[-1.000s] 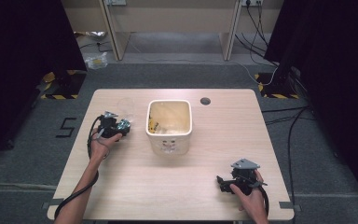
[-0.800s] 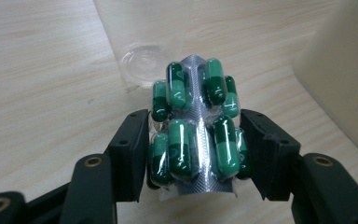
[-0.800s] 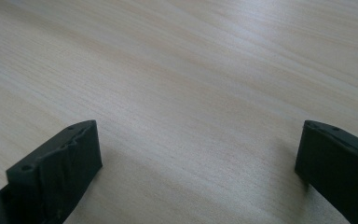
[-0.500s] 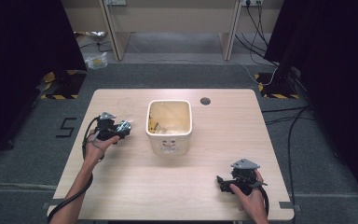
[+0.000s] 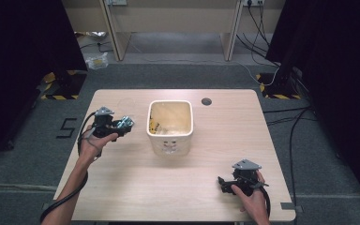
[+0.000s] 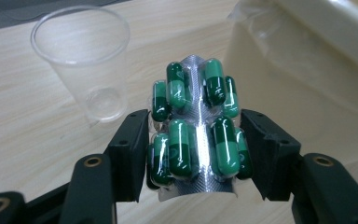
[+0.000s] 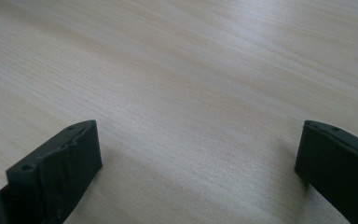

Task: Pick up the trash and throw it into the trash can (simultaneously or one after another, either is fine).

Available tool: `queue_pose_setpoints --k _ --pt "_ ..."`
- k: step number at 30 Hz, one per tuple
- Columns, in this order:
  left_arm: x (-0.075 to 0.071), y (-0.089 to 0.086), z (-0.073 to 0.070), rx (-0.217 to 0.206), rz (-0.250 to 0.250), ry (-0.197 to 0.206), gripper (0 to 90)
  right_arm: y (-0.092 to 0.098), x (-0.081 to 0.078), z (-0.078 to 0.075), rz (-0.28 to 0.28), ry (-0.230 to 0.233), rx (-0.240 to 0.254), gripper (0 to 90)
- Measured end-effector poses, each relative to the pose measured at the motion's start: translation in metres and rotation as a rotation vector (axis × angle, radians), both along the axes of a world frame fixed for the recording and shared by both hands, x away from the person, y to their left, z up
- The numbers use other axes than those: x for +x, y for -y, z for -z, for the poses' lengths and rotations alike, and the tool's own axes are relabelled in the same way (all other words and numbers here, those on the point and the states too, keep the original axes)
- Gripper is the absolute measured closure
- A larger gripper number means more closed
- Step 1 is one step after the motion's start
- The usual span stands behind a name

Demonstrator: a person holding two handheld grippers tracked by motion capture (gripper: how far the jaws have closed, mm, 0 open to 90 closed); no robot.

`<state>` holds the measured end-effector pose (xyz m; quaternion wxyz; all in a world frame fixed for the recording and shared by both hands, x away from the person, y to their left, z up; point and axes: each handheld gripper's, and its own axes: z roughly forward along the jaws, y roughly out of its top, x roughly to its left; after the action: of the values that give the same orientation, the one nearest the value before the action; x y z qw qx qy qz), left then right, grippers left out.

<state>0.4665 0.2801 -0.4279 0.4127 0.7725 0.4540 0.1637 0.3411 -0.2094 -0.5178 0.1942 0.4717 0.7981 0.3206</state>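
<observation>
My left gripper [image 6: 193,140] is shut on a silver blister pack of green capsules [image 6: 193,126], bowed between the jaws and lifted off the table. From above, that left gripper [image 5: 127,124] hangs just left of the cream square bin [image 5: 169,126], with the pack [image 5: 127,123] at its tip. A clear plastic cup [image 6: 85,60] stands upright on the wood beyond the pack; in the high view the cup [image 5: 124,104] is faint, behind the gripper. My right gripper [image 5: 222,183] rests low at the table's near right, and its own view shows the right gripper [image 7: 198,158] open over bare wood.
The bin's plastic-lined wall [image 6: 307,60] rises close on the right of the left gripper view. A round cable hole [image 5: 206,101] sits in the table [image 5: 168,187] behind the bin. Cables trail from both grippers toward the near edge.
The left hand has risen and drifted slightly toward the far side with the blister pack in its jaws. The right hand has stayed put.
</observation>
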Motion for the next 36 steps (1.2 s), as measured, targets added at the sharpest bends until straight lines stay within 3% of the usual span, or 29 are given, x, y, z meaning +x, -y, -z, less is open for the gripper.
queue_pose_setpoints --k 8,20,36 --pt "-0.003 0.007 -0.024 -0.004 0.038 0.023 44.0 0.0 0.0 0.0 -0.002 0.001 -0.001 0.4" --pt "-0.008 0.016 -0.047 -0.014 0.072 0.055 44.0 0.0 0.0 0.0 -0.001 0.001 0.0 0.4" --pt "-0.011 0.048 -0.079 -0.034 0.164 0.094 43.9 0.0 0.0 0.0 0.0 0.002 0.0 0.4"
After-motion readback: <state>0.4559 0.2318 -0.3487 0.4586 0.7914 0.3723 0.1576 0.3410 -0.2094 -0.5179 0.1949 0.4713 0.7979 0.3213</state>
